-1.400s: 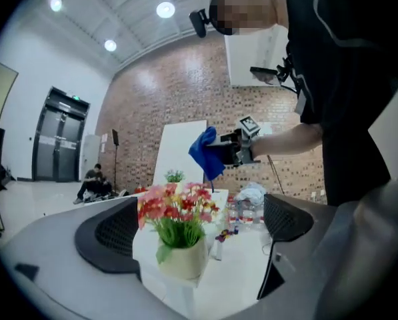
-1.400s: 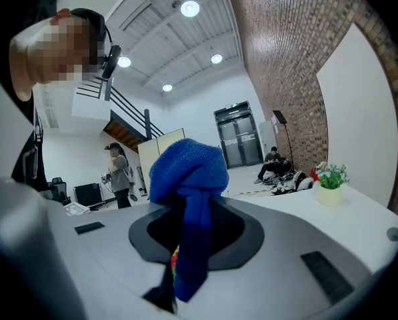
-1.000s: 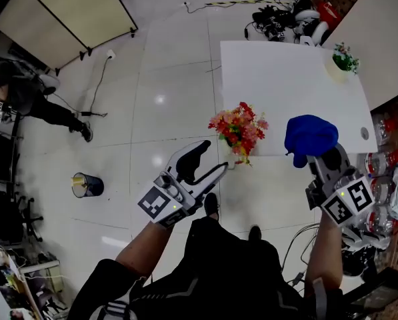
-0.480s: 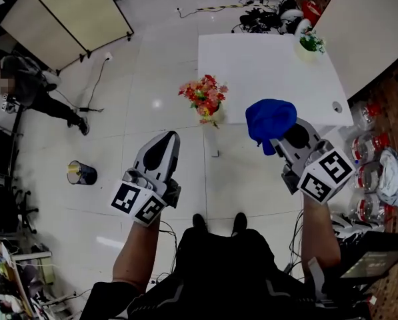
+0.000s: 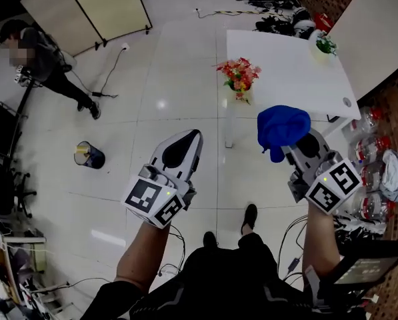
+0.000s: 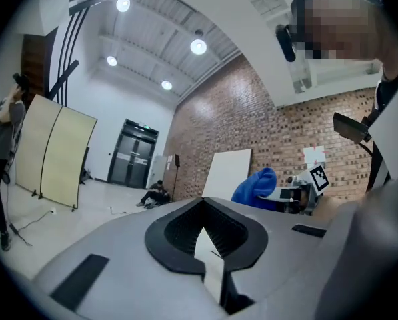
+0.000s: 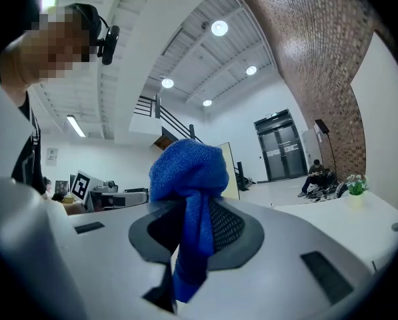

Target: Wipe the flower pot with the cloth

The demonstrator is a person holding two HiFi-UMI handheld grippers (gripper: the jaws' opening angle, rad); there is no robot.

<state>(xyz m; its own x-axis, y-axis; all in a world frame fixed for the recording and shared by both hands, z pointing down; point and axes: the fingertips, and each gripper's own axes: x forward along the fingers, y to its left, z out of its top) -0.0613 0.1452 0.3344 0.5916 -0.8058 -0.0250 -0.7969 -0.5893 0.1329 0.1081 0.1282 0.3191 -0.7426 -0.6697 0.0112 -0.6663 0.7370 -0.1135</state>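
Biggest worry for me: the blue cloth [image 5: 283, 128] is only nipped by one narrow fold, with most of it bunched loose above, so a firm rub could pull it free. And the flower pot [image 5: 241, 96] sits right at the white table's [image 5: 289, 69] near edge, so a push might tip it off.

The left gripper [image 5: 189, 139] is pressed together with nothing in it. The right gripper [image 5: 297, 149] is pinching the cloth. Both are well apart from the pot.
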